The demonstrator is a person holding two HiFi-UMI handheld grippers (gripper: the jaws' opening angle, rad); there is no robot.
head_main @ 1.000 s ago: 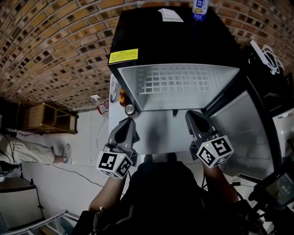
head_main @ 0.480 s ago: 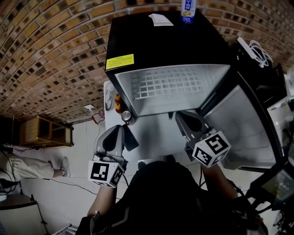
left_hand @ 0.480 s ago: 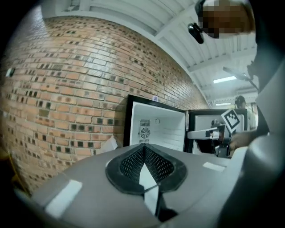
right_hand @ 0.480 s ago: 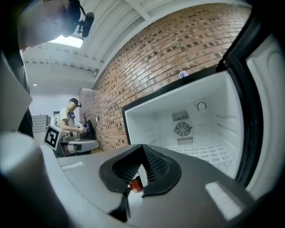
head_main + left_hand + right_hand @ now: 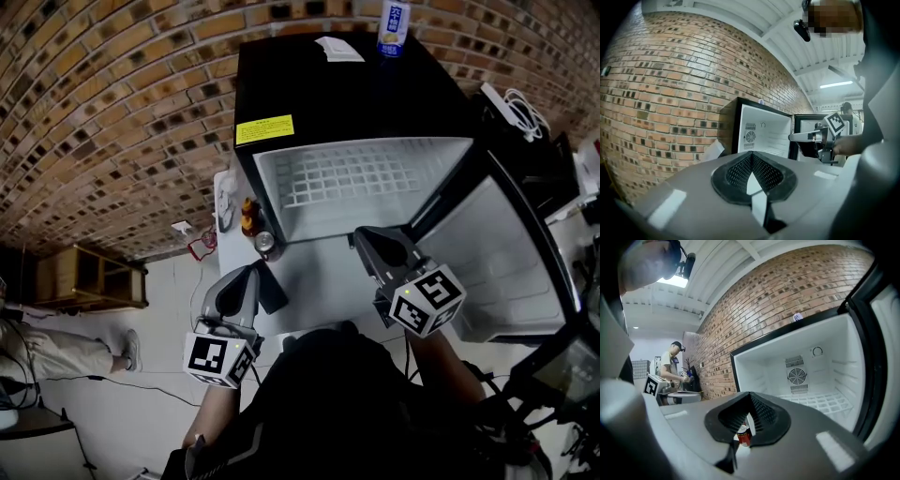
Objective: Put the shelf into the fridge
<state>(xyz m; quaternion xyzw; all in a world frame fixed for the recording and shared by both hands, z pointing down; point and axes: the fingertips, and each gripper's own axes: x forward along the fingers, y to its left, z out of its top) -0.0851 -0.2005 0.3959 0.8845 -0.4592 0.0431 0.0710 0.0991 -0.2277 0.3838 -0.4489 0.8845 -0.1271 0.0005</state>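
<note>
Brick wall is running behind the black fridge, whose door is standing open on the right.

I am holding both tools in front of the open compartment; the left hand-held gripper is sitting with its jaws pressed together on nothing, as its own view is showing; the right hand-held gripper is likewise closed tight and empty; the white wire shelf is lying flat inside the fridge, apart from both hand-held grippers, and is showing in the right gripper view as a grid under the fan vent; a bottle is standing upright on the fridge top; a red can is standing just beside the fridge's left side, peeking past the right jaws.
</note>
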